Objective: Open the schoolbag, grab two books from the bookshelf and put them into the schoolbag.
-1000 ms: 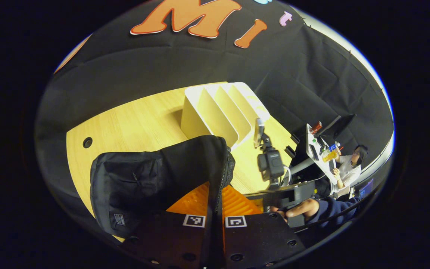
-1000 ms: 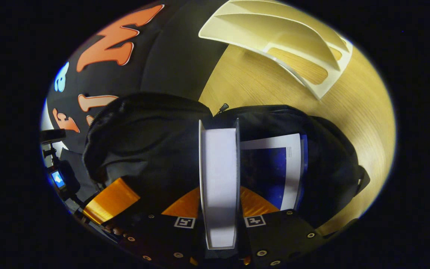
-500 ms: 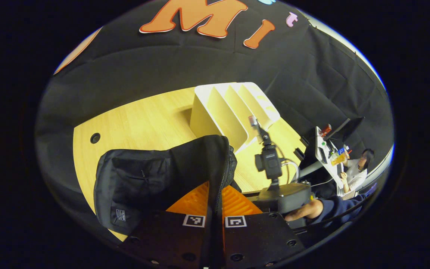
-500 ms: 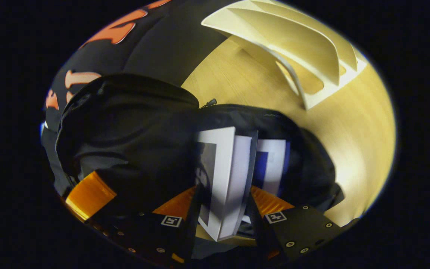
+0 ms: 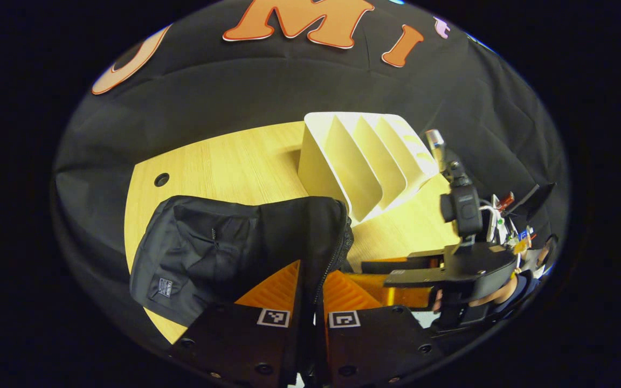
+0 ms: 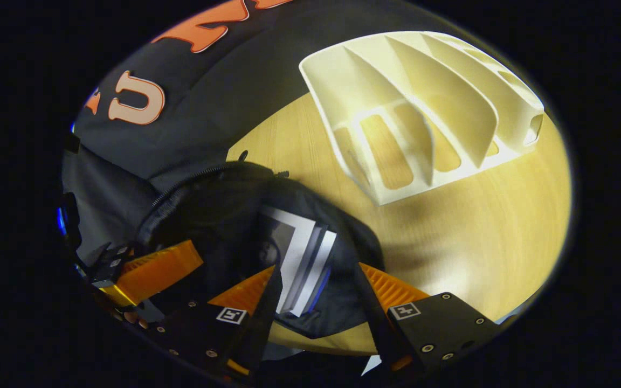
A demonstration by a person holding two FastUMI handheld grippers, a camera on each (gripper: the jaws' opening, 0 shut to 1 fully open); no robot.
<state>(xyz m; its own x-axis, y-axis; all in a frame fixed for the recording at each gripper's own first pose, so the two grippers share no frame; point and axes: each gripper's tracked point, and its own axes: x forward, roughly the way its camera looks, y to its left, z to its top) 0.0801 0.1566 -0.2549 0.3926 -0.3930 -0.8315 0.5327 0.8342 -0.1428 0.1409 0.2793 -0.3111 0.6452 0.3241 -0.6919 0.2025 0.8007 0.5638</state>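
Observation:
The black schoolbag [image 5: 219, 248] stands on the wooden table [image 5: 224, 167]. My left gripper [image 5: 310, 293] is shut on the bag's zipper edge and holds the mouth apart. In the right gripper view the bag [image 6: 219, 199] gapes, and a white-edged book [image 6: 294, 253] stands inside it with a blue-edged book [image 6: 319, 277] beside it. My right gripper [image 6: 313, 261] hangs open just above the bag's mouth, fingers wide of the books and touching neither. The white bookshelf [image 6: 423, 124] has bare slots. The right gripper [image 5: 386, 277] also appears beside the bag in the left gripper view.
The bookshelf [image 5: 364, 167] stands behind the bag near the table's far edge. A round cable hole [image 5: 161, 179] lies at the table's left. A hand [image 5: 496, 295] holds the right gripper. Outside the booth a person [image 5: 545, 253] sits at a cluttered desk.
My right gripper has opened and let go of the white book, which now rests in the bag, and has drawn back. The left gripper keeps its hold on the bag's edge.

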